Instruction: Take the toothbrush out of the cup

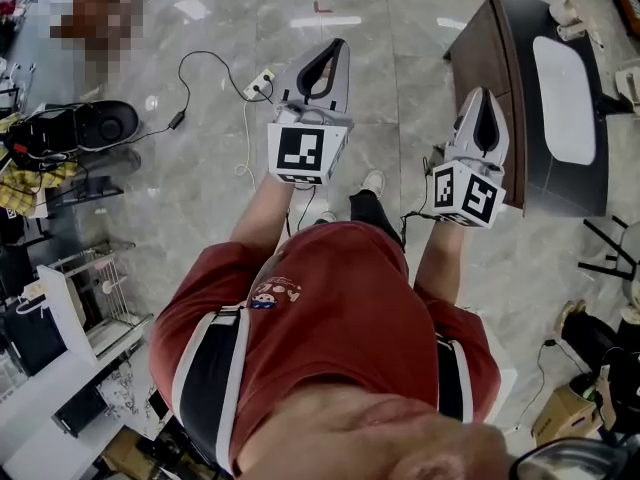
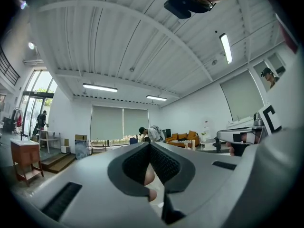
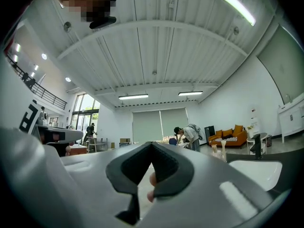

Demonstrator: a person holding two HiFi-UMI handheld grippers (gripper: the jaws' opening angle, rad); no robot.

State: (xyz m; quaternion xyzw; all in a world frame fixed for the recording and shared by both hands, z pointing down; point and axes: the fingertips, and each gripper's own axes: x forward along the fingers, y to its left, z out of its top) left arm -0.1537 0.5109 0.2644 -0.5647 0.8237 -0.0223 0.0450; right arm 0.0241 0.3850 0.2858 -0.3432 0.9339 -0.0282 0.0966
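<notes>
No toothbrush or cup shows in any view. In the head view a person in a red shirt holds both grippers out over a grey marble floor. The left gripper (image 1: 333, 48) is shut with nothing between its jaws. The right gripper (image 1: 484, 94) is also shut and empty, near a dark cabinet (image 1: 490, 58) that carries a white basin (image 1: 565, 98). Along the left gripper (image 2: 149, 144) and the right gripper (image 3: 152, 144) I look level into a large white hall. Each pair of jaws meets at the tip.
A power strip (image 1: 261, 84) with a cable lies on the floor ahead. A black round appliance (image 1: 100, 124) and a wire rack (image 1: 97, 288) stand at the left, a cardboard box (image 1: 563, 414) at the lower right. Far off are an orange sofa (image 2: 183, 138) and a bent-over person (image 3: 189, 135).
</notes>
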